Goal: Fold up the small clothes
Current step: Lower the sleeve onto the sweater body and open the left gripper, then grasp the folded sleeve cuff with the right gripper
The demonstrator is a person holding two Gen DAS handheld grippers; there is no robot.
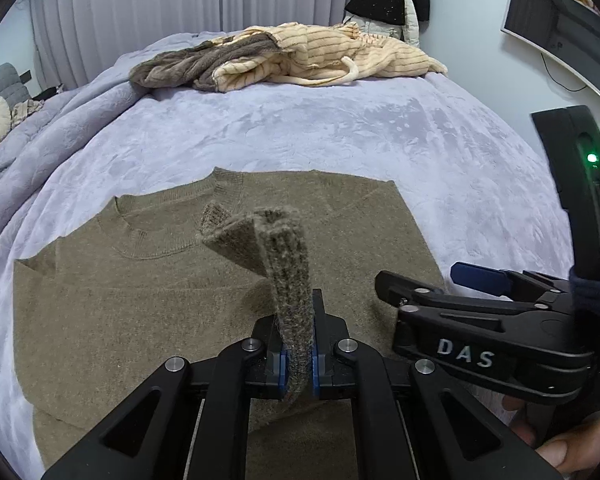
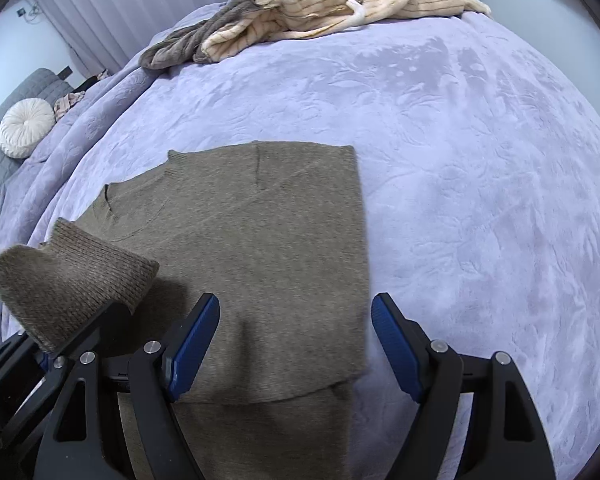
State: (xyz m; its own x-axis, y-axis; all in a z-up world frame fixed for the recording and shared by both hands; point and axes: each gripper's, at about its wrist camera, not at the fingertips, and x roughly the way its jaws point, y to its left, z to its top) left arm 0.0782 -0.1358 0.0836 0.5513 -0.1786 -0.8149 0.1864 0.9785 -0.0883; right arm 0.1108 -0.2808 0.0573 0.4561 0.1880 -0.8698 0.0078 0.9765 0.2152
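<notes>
A brown knitted sweater [image 1: 140, 296] lies flat on the lilac bedspread [image 1: 300, 128], its neckline toward the far left and one side folded in. My left gripper [image 1: 299, 364] is shut on the sweater's ribbed sleeve cuff [image 1: 276, 240], which stands up above the body. In the right wrist view the same sweater [image 2: 260, 248] fills the middle, and the lifted cuff [image 2: 72, 276] hangs at the left over the left gripper's body. My right gripper [image 2: 296, 344] stands open just above the sweater's right edge, nothing between its blue pads [image 2: 396, 344].
A heap of cream striped and grey fleece clothes [image 1: 300, 56] lies at the bed's far edge. A round white cushion [image 2: 26, 128] rests on a grey headboard at left. A monitor [image 1: 560, 28] hangs on the right wall. A hand [image 1: 572, 448] holds the right gripper.
</notes>
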